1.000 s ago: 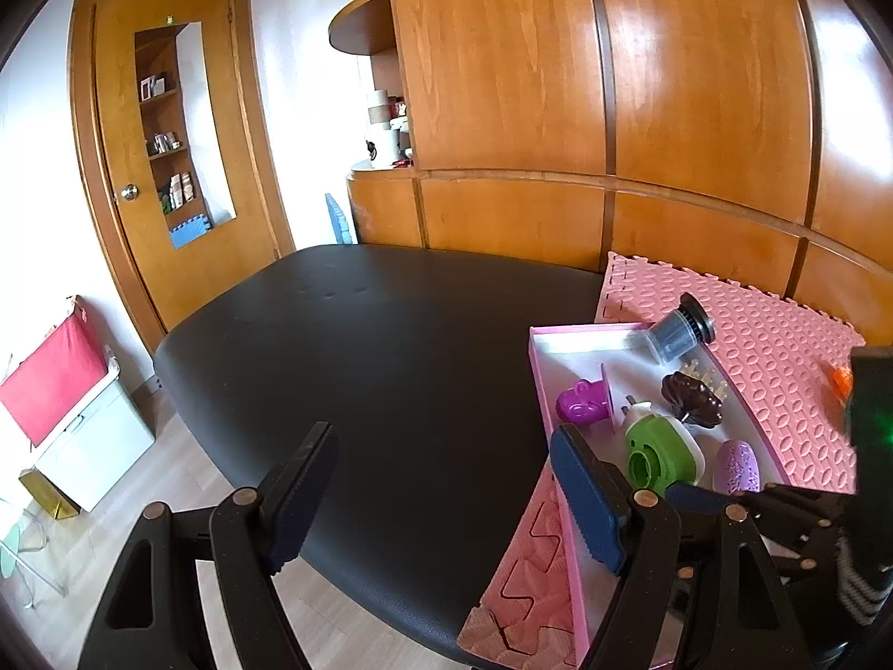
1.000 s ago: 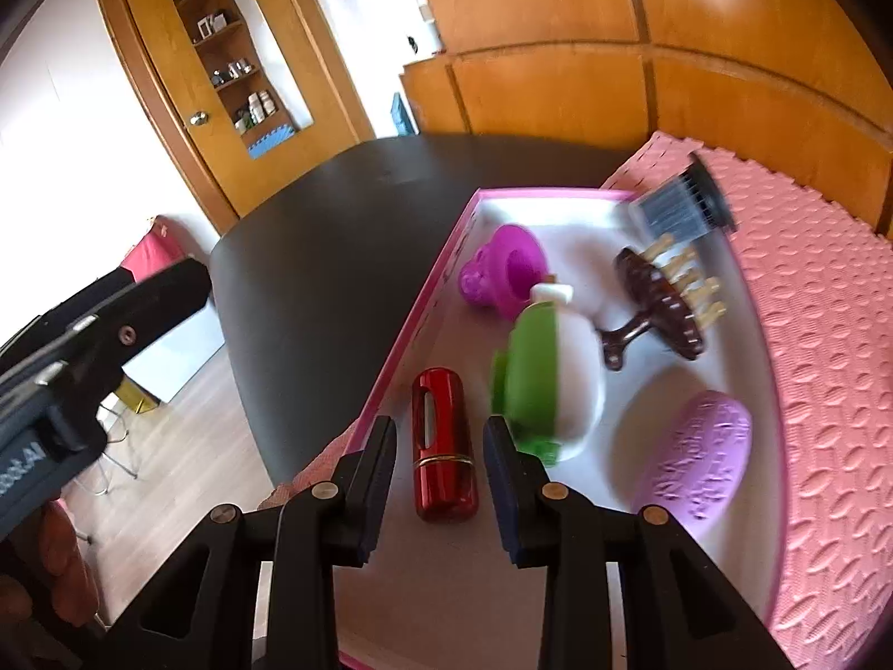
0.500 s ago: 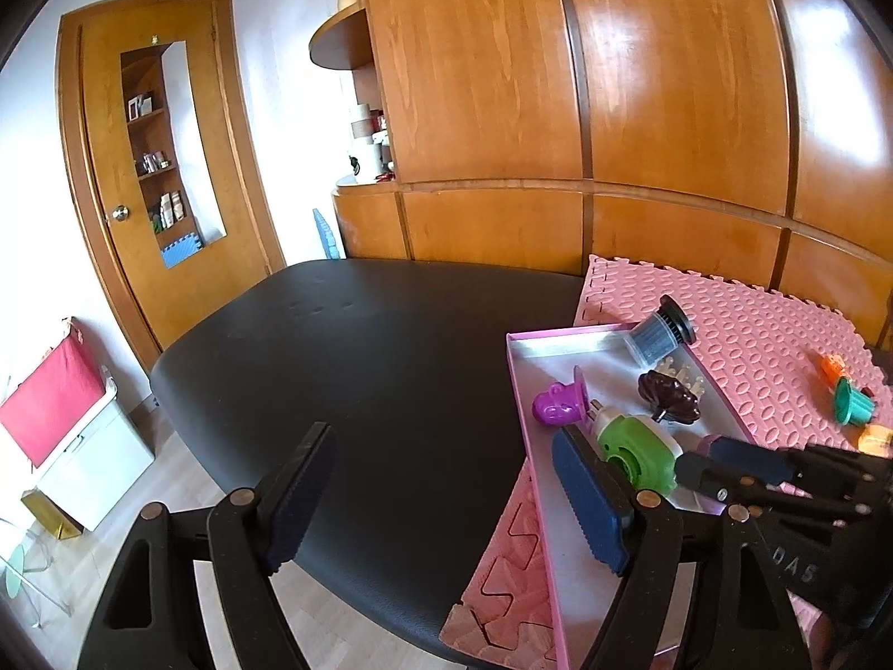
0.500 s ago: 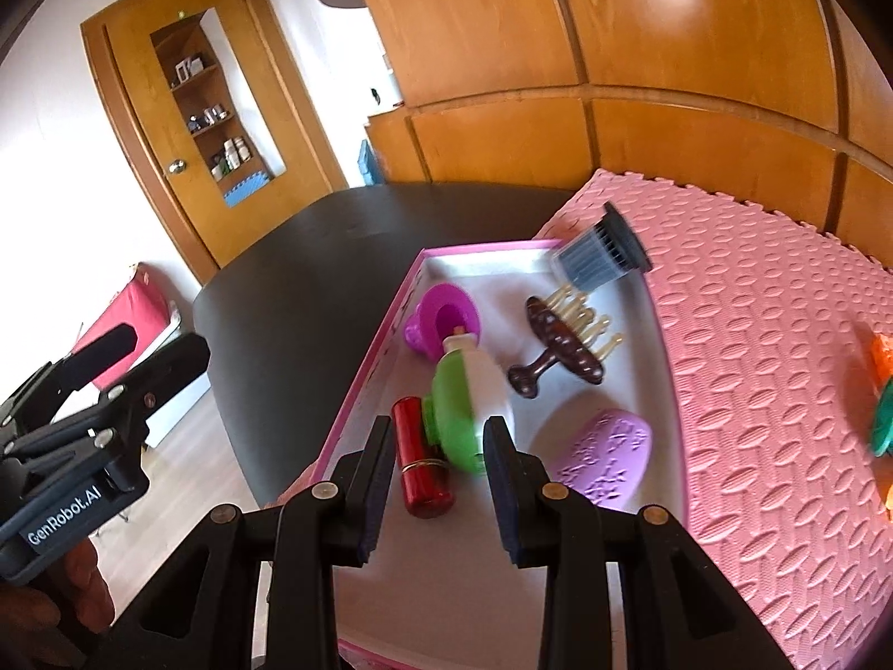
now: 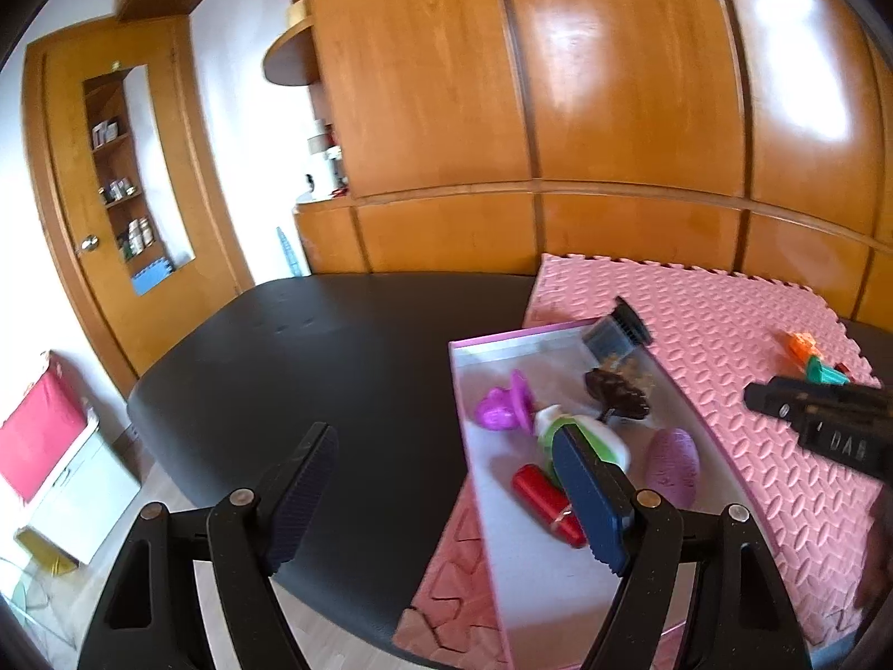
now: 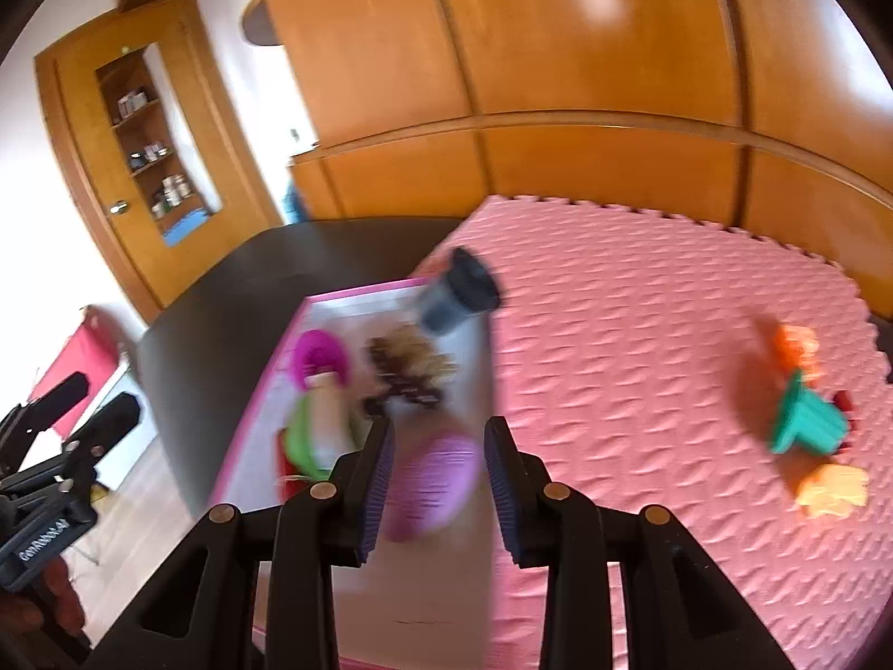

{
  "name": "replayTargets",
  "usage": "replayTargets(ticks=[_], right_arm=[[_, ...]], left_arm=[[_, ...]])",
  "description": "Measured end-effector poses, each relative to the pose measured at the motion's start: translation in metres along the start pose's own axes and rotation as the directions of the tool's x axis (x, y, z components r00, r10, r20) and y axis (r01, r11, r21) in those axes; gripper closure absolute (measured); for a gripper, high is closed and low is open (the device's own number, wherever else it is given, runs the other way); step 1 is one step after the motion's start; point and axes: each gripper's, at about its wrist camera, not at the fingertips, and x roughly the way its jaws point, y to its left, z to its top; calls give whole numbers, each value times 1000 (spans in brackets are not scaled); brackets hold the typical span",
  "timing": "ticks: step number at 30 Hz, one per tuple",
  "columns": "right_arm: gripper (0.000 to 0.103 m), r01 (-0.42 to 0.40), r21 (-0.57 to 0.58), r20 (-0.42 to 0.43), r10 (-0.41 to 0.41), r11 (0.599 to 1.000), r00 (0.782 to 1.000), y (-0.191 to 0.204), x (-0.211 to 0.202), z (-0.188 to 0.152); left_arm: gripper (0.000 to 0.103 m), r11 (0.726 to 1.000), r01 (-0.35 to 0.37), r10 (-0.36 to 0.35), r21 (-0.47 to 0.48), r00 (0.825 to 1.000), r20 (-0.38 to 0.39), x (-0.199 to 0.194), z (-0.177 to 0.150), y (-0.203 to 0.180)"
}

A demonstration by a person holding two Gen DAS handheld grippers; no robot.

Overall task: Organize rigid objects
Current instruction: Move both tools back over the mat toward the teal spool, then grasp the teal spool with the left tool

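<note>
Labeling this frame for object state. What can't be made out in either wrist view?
- red tube: left wrist view, near end behind the left gripper finger.
- brown comb: right wrist view, motion blur hides its teeth.
- tray: near end cut by the bottom edge in both views.
- shelf items behind the door: too small.

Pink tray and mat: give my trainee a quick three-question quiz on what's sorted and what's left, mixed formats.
1. True or false: the red tube lies inside the pink tray.
2. Where does the teal toy sit? A) in the tray B) on the pink mat C) on the black table
3. Fill in: the right gripper holds ____.

Key: 1 true. 2 B. 3 nothing; its jaws stand apart, empty.
</note>
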Motion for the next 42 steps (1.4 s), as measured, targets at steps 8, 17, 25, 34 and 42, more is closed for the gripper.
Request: replayTargets(ticks=[8,17,25,34,42], right_arm=[[70,199,52,11,-199,979,980,-86,-30,5],[70,467,188,-23,-472,864,881,-205,-58,-13],[70,515,409,-119,-515,753,849,-268,-66,-31],[70,475,496,-129,-479,727,868,-279,-75,-33],[70,455,553,-149,-454,698,878,-289,-78,-35]], left_arm=[[23,992,96,-96,78,995,5,2,12,-41],[23,957,242,-240,159,970,-35,6,25,-102],[21,911,378,-358,164,923,-143,26,33,-167],[7,833,518,-475,191,849,-232,43,36,-256],[7,758,609,-536,233,785,-309,71,41,-330]])
